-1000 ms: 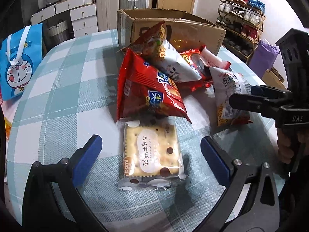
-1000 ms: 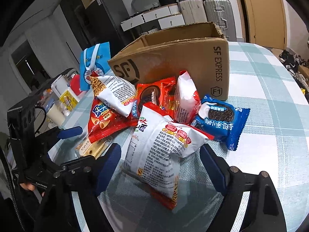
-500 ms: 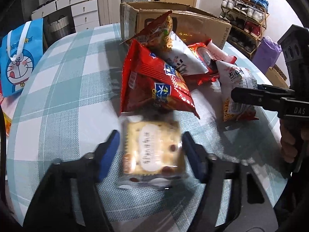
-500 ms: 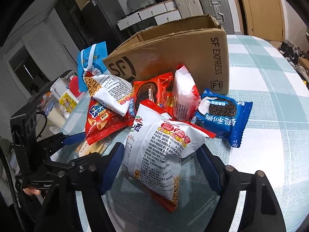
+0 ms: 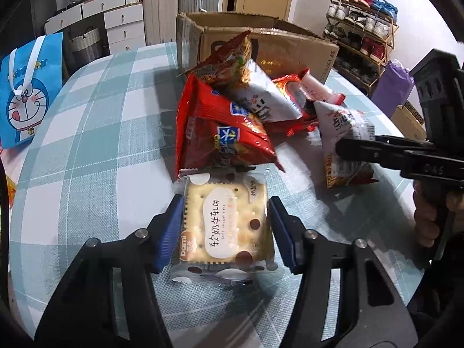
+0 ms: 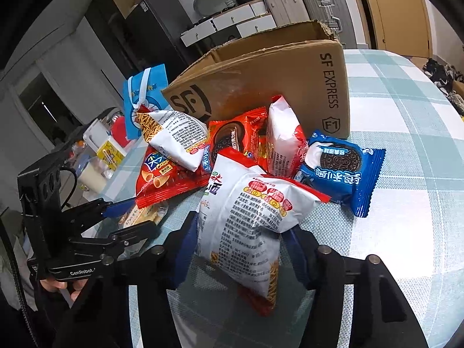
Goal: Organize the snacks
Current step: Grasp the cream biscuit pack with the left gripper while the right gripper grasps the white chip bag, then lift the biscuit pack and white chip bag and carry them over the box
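A round table (image 5: 87, 133) with a pale teal check cloth fills both wrist views. At its far left edge a blue cartoon bag (image 5: 24, 92) stands upright, and the cloth between that bag and the snack pile is bare, giving open room on the left. In the near centre of the left wrist view the left gripper (image 5: 226, 226) has its blue pads pressed against both sides of a flat cracker pack (image 5: 226, 226), whose far edge sits just under a red chip bag (image 5: 223, 133). Behind the red bag a white noodle bag (image 5: 261, 95) leans on it, and beyond that an open cardboard box (image 5: 261, 43) stands at the far side of the table, its wall touching the pile. To the right, the right gripper (image 6: 240, 249) has just been closing its jaws and now squeezes a white puffed bag (image 6: 249, 226) between its pads, the bag visibly pinched at the waist. Just right of that bag a blue cookie pack (image 6: 342, 171) lies flat beside the box corner. Right of the cookie pack the cloth runs bare to the table's curved right edge, another clear stretch. A hand (image 5: 426, 220) grips the right gripper's handle at the table's near right rim.
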